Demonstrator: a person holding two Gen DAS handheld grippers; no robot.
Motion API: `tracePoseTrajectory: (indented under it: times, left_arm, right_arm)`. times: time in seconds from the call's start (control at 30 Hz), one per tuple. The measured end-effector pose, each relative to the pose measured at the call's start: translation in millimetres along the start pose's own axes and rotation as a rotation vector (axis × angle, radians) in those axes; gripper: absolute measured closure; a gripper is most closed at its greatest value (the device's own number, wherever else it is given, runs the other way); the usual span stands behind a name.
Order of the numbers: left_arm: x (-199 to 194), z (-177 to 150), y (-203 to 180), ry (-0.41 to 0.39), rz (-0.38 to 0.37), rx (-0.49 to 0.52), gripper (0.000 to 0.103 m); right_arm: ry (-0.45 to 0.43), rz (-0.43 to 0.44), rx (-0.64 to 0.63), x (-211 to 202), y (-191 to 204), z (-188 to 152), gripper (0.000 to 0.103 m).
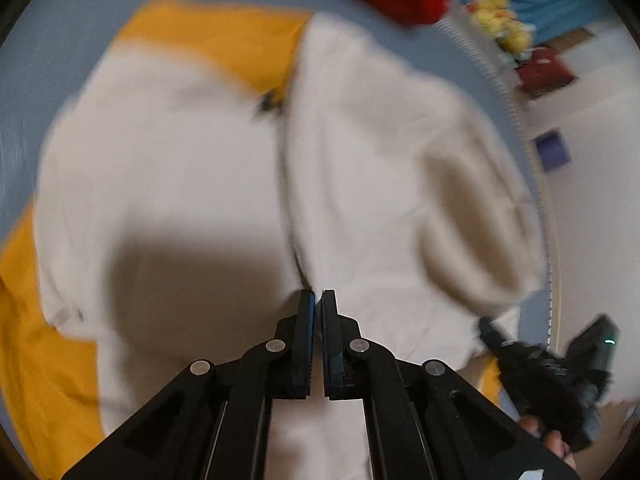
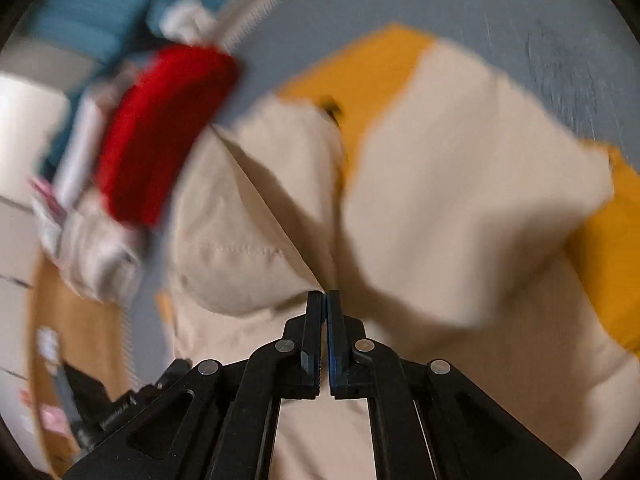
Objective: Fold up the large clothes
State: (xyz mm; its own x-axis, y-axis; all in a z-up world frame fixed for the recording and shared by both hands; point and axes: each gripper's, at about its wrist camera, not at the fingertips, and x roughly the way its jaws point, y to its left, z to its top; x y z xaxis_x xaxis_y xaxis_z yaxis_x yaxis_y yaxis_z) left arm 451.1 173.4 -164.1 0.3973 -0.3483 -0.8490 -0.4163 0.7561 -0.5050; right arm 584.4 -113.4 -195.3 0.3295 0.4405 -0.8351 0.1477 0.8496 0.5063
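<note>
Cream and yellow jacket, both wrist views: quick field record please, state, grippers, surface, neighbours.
garment: cream fabric jacket with mustard-yellow panels, spread on the surface, front zip line visible
left gripper: jaws closed on the cream fabric near the zip edge
right gripper: jaws closed on cream fabric at a fold
surface: grey-blue round tabletop
neighbours: red folded cloth beyond the jacket, near the table rim
image quality: both views motion-blurred, fine detail unclear
</note>
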Motion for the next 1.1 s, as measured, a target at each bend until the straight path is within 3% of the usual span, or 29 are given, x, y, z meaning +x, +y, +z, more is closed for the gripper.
tracePoseTrajectory:
  times: [0.07, 0.13, 0.17, 0.2, 0.27, 0.3, 0.43, 0.47, 0.5, 0.57, 0.67, 0.73, 0.83, 0.87, 0.97, 1.03, 1.1]
  left_arm:
    - [-3, 1, 11, 0.003, -0.039, -0.054, 0.1]
    - [-15, 4, 10, -0.027, -0.058, -0.042, 0.1]
    - [-20, 5, 7, -0.044, -0.058, -0.026, 0.1]
    - [-24, 5, 5, -0.054, -0.057, -0.009, 0.099]
    - [-23, -3, 9, -0.047, -0.063, 0.002, 0.093]
    - [-21, -4, 10, -0.037, -0.068, -0.001, 0.087]
    - [-5, -7, 13, -0.017, -0.089, -0.029, 0.086]
    - [-2, -1, 5, -0.019, -0.096, -0.034, 0.087]
    - [-2, 2, 1, -0.027, -0.1, -0.037, 0.092]
    - [-9, 8, -2, -0.068, -0.113, -0.038, 0.098]
    - [-25, 11, -8, -0.149, -0.091, 0.003, 0.1]
    - [-17, 9, -10, -0.132, -0.018, 0.054, 0.1]
    - [18, 1, 5, 0.016, 0.026, 0.0, 0.1]
    - [16, -1, 6, 0.017, 0.027, -0.006, 0.1]
    - [-3, 4, -11, -0.031, 0.065, 0.064, 0.096]
    - [-23, 5, -21, -0.106, 0.11, 0.108, 0.077]
    - [-37, 4, -34, -0.184, 0.123, 0.167, 0.073]
  right_arm:
    - [-0.005, -0.035, -0.043, -1, 6, 0, 0.095]
    - [-0.066, -0.032, -0.13, -14, 24, 3, 0.087]
    - [-0.098, -0.026, -0.163, -21, 31, 6, 0.073]
    - [-0.143, -0.02, -0.206, -29, 40, 7, 0.051]
    - [-0.203, -0.012, -0.282, -37, 57, 12, 0.028]
    - [-0.209, -0.005, -0.337, -37, 70, 11, 0.027]
    - [-0.136, -0.015, -0.498, -24, 87, 14, 0.028]
    - [-0.13, -0.014, -0.495, -24, 84, 14, 0.038]
    - [-0.123, -0.005, -0.48, -21, 78, 15, 0.062]
    - [-0.101, 0.026, -0.392, -21, 60, 24, 0.095]
    - [-0.117, 0.116, -0.167, -26, 29, 39, 0.097]
    - [-0.102, 0.133, -0.054, -23, 8, 43, 0.097]
    - [-0.011, -0.022, -0.051, 10, -8, 47, 0.097]
    - [0.024, -0.045, -0.034, 19, -13, 44, 0.096]
    - [0.045, -0.108, -0.093, 25, -6, 42, 0.092]
    - [0.016, -0.144, -0.138, 17, 5, 45, 0.082]
    - [-0.029, -0.163, -0.148, 2, 10, 48, 0.066]
